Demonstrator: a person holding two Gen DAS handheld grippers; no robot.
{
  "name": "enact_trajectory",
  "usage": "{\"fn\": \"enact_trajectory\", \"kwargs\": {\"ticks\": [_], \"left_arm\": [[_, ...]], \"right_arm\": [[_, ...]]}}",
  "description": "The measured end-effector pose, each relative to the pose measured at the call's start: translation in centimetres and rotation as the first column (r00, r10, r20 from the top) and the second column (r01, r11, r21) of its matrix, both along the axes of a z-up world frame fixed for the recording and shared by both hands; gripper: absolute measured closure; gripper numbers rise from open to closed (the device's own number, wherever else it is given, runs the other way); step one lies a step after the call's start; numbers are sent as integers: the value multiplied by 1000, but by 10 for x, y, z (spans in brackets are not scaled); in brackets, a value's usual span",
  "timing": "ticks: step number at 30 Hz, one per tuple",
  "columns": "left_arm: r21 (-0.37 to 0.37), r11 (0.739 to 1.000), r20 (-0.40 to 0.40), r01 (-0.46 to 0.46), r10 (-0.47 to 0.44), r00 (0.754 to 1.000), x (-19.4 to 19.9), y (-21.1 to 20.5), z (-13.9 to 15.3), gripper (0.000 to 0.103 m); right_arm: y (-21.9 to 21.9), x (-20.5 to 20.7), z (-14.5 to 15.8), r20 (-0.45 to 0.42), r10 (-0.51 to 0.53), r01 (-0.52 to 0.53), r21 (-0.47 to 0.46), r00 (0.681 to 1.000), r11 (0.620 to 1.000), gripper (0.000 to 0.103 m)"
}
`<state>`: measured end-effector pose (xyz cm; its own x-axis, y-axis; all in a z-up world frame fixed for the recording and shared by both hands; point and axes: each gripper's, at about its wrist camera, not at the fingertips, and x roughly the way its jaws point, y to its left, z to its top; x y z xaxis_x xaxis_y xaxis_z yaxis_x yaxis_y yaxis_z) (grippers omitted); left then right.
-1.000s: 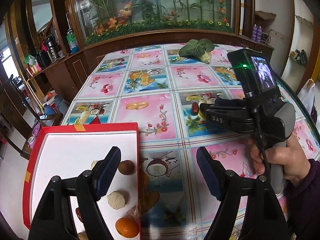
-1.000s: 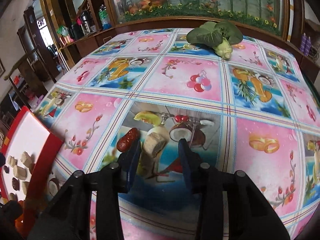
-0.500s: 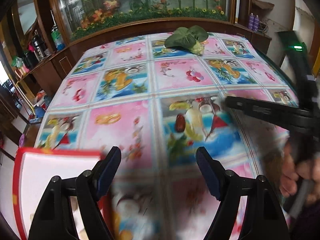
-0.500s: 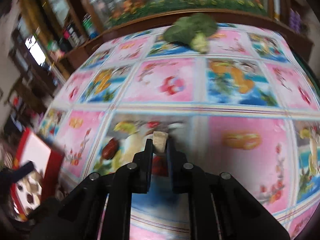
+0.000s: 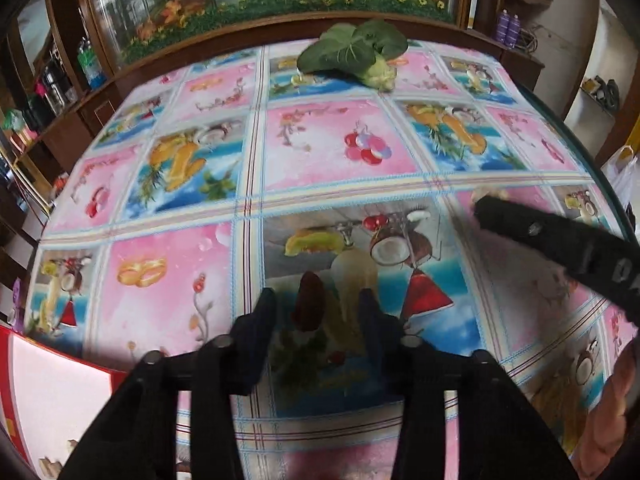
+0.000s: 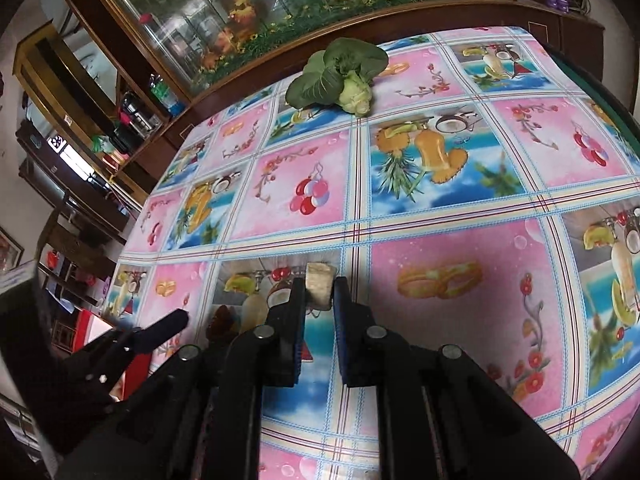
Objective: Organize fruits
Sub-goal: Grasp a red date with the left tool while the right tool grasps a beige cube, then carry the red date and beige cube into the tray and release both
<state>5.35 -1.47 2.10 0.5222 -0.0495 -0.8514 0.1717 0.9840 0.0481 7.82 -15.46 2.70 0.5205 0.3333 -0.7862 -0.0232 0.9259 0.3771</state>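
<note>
A dark red date (image 5: pixel 310 306) lies on the fruit-print tablecloth between the fingers of my left gripper (image 5: pixel 318 308). The jaws are closing, with a gap still showing on each side of the date. My right gripper (image 6: pixel 320 296) is shut on a beige fruit chunk (image 6: pixel 319 282) and holds it just above the cloth. In the left wrist view that gripper's finger (image 5: pixel 520 228) reaches in from the right with the chunk (image 5: pixel 486 193) at its tip. A finger (image 6: pixel 164 326) of the left gripper shows at the lower left of the right wrist view, next to the date (image 6: pixel 221 319).
A red tray with a white inside (image 5: pixel 60 400) sits at the lower left with a few fruit pieces; its red edge (image 6: pixel 86 320) shows behind the left gripper. A green leafy vegetable (image 5: pixel 356 54) lies at the table's far edge. A hand (image 5: pixel 612 420) is at the right.
My left gripper swung right from the tray to the date, and its jaws narrowed around it. My right gripper shut on the beige chunk, lifted it off the cloth and rolled.
</note>
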Motion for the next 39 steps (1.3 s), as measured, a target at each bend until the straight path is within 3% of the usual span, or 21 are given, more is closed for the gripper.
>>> {"fn": "enact_trajectory", "kwargs": {"ticks": [3, 5, 7, 14, 18, 25, 29, 31, 39], "left_arm": [[-22, 1000, -3, -8, 8, 1000, 0, 4, -3, 69], [-42, 999, -7, -5, 4, 1000, 1, 4, -3, 82], [-43, 999, -2, 0, 0, 1000, 2, 0, -3, 87], [-43, 999, 26, -26, 28, 999, -3, -1, 1, 87], [-38, 999, 107, -35, 39, 994, -25, 1, 25, 87], [-57, 993, 301, -99, 112, 947, -94, 34, 85, 87], [-68, 987, 377, -146, 161, 912, -131, 63, 108, 87], [-74, 981, 407, -177, 191, 893, -146, 79, 116, 87], [-82, 967, 419, -240, 252, 872, -175, 125, 113, 87]], "right_arm": [[-3, 0, 2, 6, -11, 11, 12, 1000, 1000, 88], [-4, 0, 2, 8, -16, 16, 18, 1000, 1000, 88], [-4, 0, 2, 8, -16, 15, 21, 1000, 1000, 88], [0, -1, 3, 15, -8, 7, 21, 1000, 1000, 88], [5, -4, 7, 30, 11, -11, 16, 999, 1000, 88], [30, -23, 25, 124, 108, -112, 28, 986, 993, 88], [60, -44, 34, 206, 206, -213, 12, 957, 977, 87], [73, -55, 36, 229, 245, -262, 49, 942, 964, 87], [132, -106, 39, 273, 338, -373, 88, 901, 924, 87]]}}
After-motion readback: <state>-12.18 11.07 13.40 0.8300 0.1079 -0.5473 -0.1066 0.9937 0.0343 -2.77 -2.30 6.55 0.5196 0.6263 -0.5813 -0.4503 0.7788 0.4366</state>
